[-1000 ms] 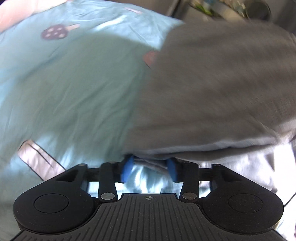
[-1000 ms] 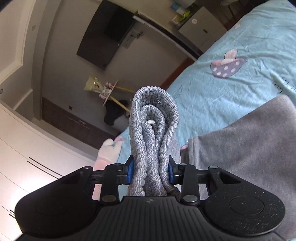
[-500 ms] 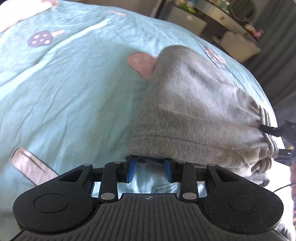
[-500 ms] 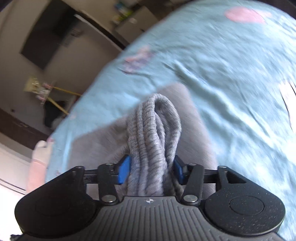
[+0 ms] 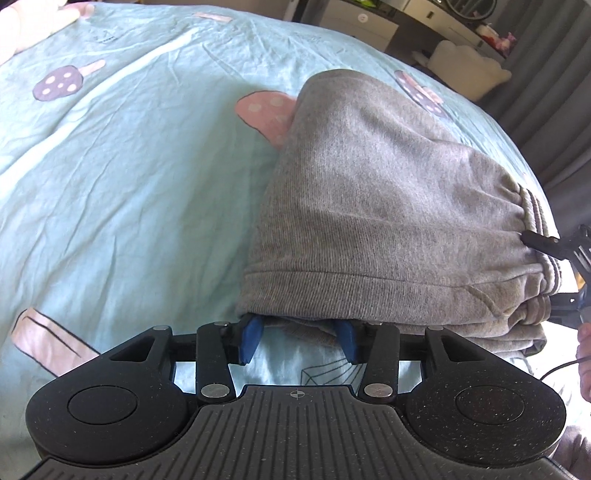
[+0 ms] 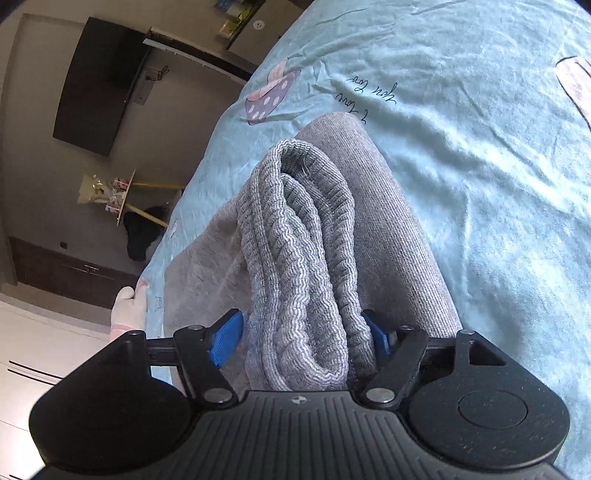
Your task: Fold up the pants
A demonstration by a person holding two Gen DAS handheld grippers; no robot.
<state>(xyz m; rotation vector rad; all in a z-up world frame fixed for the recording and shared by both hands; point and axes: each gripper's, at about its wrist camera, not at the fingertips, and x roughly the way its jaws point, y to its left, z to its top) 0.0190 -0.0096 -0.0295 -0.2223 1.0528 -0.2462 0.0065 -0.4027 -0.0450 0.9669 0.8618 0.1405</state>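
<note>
Grey sweatpants lie folded in a thick stack on the light blue bedsheet. My left gripper sits at the near ribbed edge of the stack, its blue jaws apart with a loose fold of cloth between them. My right gripper has its blue jaws spread around the bunched ribbed waistband, with a gap beside the left jaw; the rest of the pants lies on the bed beyond. The right gripper's tips show at the stack's right end in the left wrist view.
The sheet has mushroom prints and wrinkles. A wall television, a dark cabinet and a small round table stand past the bed edge. A dresser and grey curtain stand behind the bed.
The folded-over part of the pants has come down onto the stack on the bed. My right gripper's jaws have spread wider around the waistband; my left gripper's jaws have opened slightly.
</note>
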